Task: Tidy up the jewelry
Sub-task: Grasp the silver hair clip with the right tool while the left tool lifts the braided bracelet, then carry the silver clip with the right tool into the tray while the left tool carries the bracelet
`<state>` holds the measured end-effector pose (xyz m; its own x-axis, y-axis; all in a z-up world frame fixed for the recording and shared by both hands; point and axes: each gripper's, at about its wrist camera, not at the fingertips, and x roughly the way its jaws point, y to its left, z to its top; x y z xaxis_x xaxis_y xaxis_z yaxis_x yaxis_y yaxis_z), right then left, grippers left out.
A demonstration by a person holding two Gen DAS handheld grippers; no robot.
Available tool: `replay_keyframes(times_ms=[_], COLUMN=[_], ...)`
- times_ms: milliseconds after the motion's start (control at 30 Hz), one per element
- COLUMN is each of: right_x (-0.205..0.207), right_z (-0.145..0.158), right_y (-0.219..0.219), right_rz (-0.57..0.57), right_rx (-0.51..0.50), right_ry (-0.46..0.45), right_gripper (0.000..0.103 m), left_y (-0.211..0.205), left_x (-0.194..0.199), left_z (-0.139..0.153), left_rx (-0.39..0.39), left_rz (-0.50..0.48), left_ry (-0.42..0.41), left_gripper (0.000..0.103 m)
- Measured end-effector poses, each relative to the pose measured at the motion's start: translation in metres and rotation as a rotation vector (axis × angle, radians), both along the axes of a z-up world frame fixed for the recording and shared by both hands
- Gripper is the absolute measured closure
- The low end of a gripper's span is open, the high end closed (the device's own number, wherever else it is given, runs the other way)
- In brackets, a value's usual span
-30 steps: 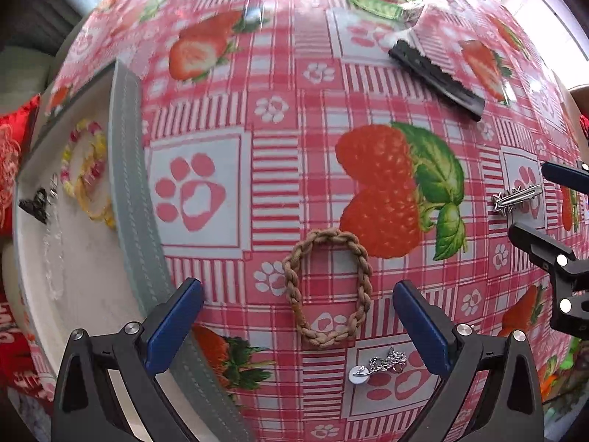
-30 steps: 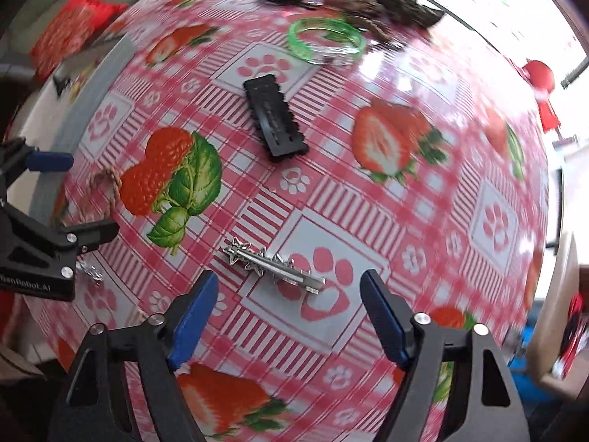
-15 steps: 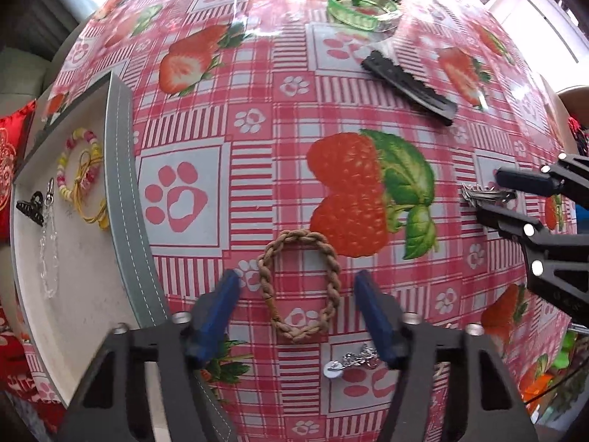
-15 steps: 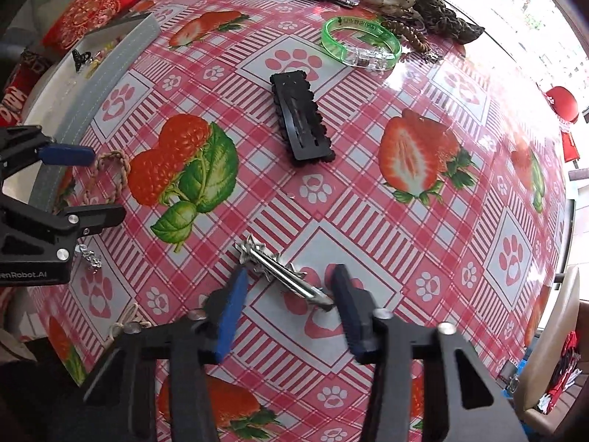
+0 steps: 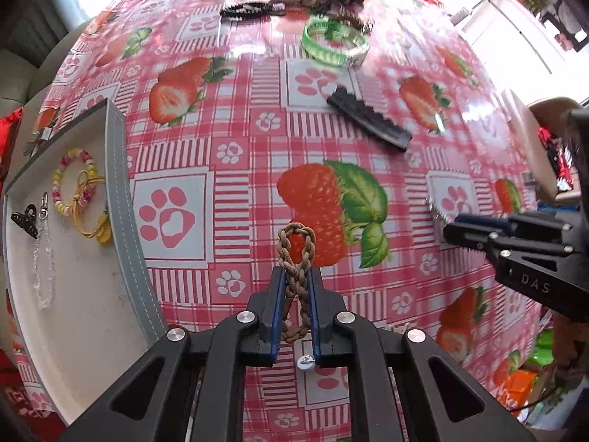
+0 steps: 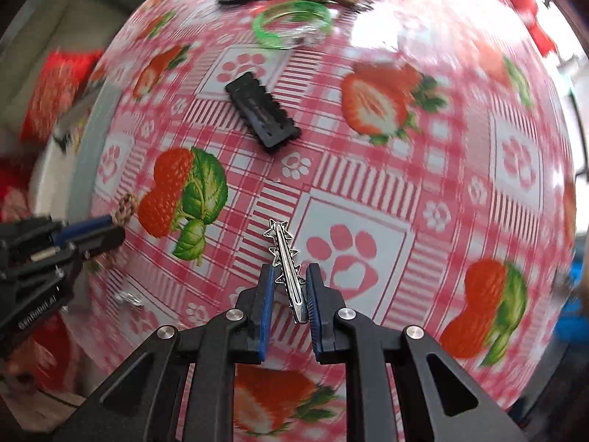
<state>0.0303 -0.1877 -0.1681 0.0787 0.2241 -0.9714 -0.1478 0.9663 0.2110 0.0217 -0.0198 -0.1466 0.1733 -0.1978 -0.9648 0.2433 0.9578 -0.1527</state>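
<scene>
Both jaws just closed — left hand-held gripper (image 5: 294,294) pinching braided bracelet (image 5: 296,258), right hand-held gripper (image 6: 289,294) on star clip (image 6: 285,261)

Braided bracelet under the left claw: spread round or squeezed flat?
Squeezed flat: braided bracelet is pinched into a narrow twisted loop between the left claw's just-closed blue pads.

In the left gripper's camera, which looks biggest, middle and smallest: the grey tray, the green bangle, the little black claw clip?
1. Grey tray, by far the largest.
2. Green bangle.
3. Black claw clip, smallest.
The bangle lies farther from the camera, so it may really be bigger than it looks.
</scene>
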Motion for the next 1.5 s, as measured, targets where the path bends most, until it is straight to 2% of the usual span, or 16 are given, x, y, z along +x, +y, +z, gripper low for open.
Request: replay_keyframes(times_ms=[200,500,767,1033,1267,1400,1500], right_x=[-0.005,-0.002,0.01,0.018,0.02,0.019,0.021], right_z=[0.011,0.033,0.055,0.062,0.049,0.033,0.022], right_y=[-0.011,0.0,0.056,0.132,0.203,0.24,0.259], right_rz=[-0.121,-0.17,-0.077,0.046,0.155,0.213,0.233], right_rx=[0.089,0.171,0.222,0.265,0.274,0.251,0.231], right_ry=[0.03,0.011,-0.025,-0.03,0.002,0.031,0.048], right_gripper=[0.084,0.084,0.084,0.084,0.084,0.084,0.084], left_y=[0.009,0.056,0.105,0.169,0.217,0.232,0.24], left_x=[0.001,-0.005,-0.018,-0.034,-0.045,-0.047,-0.046], left_z=[0.015,0.038,0.049,0.038,0.011,-0.007,-0.019], left_rx=[-0.035,-0.059,-0.047,-0.003,0.046,0.091,0.095], left_rz=[0.012,0.061,0.152,0.268,0.363,0.393,0.413], left_ry=[-0.039,-0.102,-0.142,-0.122,-0.078,-0.051,-0.03], left_gripper=[0.084,0.084,0.084,0.084,0.084,0.084,0.084])
